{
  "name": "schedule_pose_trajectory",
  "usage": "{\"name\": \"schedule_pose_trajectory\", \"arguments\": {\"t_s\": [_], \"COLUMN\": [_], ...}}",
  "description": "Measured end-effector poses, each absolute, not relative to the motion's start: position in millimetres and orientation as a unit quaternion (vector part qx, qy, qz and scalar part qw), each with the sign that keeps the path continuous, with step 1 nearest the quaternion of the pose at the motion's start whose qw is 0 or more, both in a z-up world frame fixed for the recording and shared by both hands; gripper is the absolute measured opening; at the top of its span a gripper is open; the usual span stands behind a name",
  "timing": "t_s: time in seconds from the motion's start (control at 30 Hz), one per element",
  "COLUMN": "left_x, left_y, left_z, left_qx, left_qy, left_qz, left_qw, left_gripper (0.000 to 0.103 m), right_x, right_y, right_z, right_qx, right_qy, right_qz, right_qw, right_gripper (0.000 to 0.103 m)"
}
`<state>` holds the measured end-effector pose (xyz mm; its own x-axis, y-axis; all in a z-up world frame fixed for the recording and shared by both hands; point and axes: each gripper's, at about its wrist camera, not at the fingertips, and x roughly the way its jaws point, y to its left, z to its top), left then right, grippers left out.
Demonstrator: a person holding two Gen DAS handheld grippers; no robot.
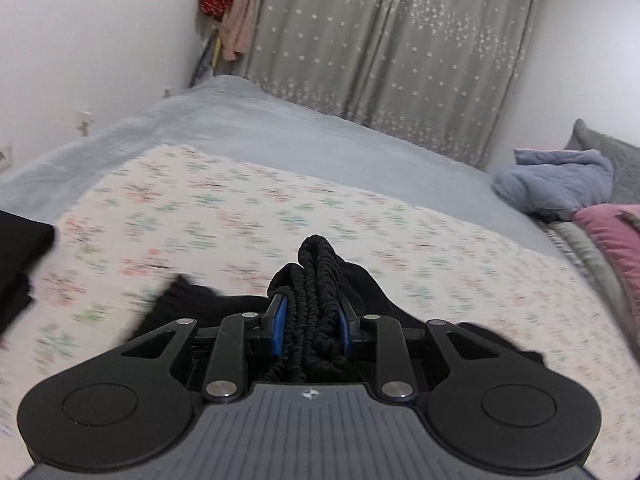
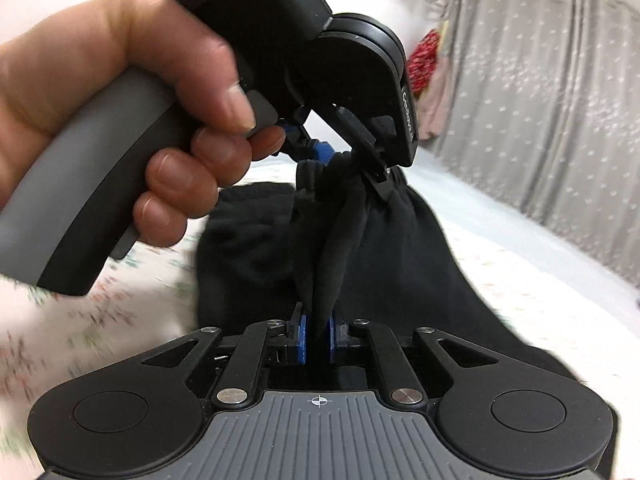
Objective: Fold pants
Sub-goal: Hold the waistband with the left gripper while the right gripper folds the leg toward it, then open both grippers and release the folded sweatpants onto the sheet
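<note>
Left tongs (image 1: 310, 326): pinching bunched waistband of black pants (image 2: 400, 248).
Right tongs (image 2: 316, 338): pinching pants fabric.
Progress: pants lifted off bed (image 1: 280, 128), lower frame; folding unfinished.

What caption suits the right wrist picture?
Right tool pinches black pants while a hand holds the left tool.

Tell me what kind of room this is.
Most likely a bedroom. The work surface looks like a bed with a grey-blue sheet and a floral cover; pillows or bedding are piled at one end, curtains hang behind, and clothes hang in the corner.
</note>
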<state>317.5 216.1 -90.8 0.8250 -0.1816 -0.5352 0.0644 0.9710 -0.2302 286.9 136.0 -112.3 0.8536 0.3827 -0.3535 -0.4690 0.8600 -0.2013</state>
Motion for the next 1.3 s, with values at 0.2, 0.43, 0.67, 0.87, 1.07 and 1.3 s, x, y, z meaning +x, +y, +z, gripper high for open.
{"name": "schedule_pose_trajectory", "arguments": {"t_s": [0.2,0.43,0.67,0.87,1.07,1.3], "left_x": [330,323,330,320,297,292], "left_y": [231,243,247,258,289,210], "left_z": [-114,-105,-109,-98,-76,-79], "left_qx": [-0.084,-0.095,-0.081,-0.095,-0.201,-0.115], "left_qy": [0.317,0.317,0.32,0.298,0.244,0.276], "left_qz": [-0.024,-0.025,-0.01,0.013,0.044,-0.108], "left_qw": [0.944,0.943,0.944,0.95,0.948,0.948], "left_gripper": [0.041,0.043,0.043,0.061,0.062,0.062], "right_x": [307,309,288,275,240,248], "right_y": [168,150,156,114,-1,-97], "right_z": [-127,-132,-125,-117,-108,-139], "right_qx": [-0.131,-0.106,-0.114,-0.043,0.132,0.215], "right_qy": [0.188,0.2,0.201,0.224,0.21,0.261], "right_qz": [0.237,0.245,0.263,0.321,0.343,0.215], "right_qw": [0.944,0.943,0.937,0.919,0.906,0.916], "right_gripper": [0.009,0.013,0.017,0.035,0.071,0.072]}}
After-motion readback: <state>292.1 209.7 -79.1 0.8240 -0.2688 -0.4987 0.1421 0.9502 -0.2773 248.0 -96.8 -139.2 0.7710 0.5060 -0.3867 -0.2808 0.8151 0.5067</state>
